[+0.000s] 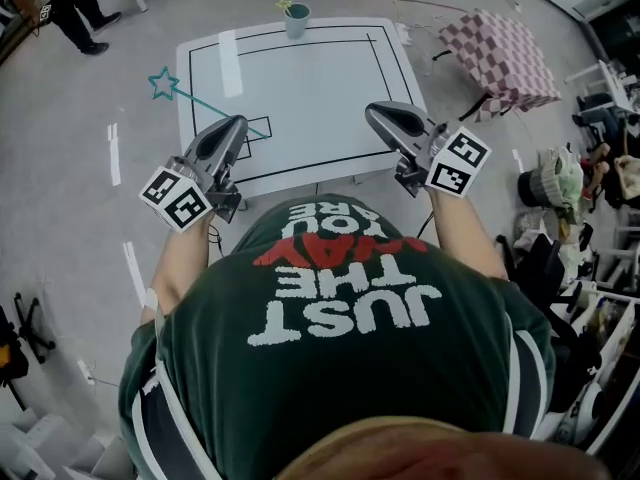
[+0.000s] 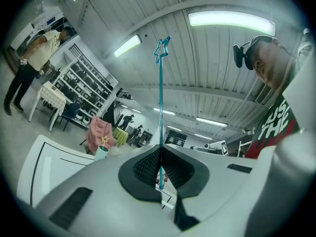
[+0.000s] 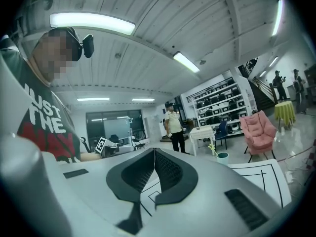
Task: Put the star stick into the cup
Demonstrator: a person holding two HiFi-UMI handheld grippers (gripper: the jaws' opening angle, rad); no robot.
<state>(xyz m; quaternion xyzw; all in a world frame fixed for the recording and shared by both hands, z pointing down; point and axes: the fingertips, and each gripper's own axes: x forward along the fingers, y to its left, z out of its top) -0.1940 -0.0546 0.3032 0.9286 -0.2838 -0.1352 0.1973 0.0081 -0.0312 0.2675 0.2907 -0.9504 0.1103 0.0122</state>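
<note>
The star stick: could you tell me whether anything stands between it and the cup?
Nothing visible does: only bare table lies between the star stick, held in the left gripper, and the cup, which holds a yellow stick.

Surfaces around the table (image 1: 300,98)
We see its top matt white; left gripper (image 1: 240,123) and right gripper (image 1: 374,113) shells smooth grey plastic, pads (image 2: 145,168) black, ribbed, matt; star stick (image 1: 205,101) thin glossy teal plastic; cup (image 1: 297,20) at the table's far edge matt teal; checked cloth (image 1: 500,58) right of the table.
</note>
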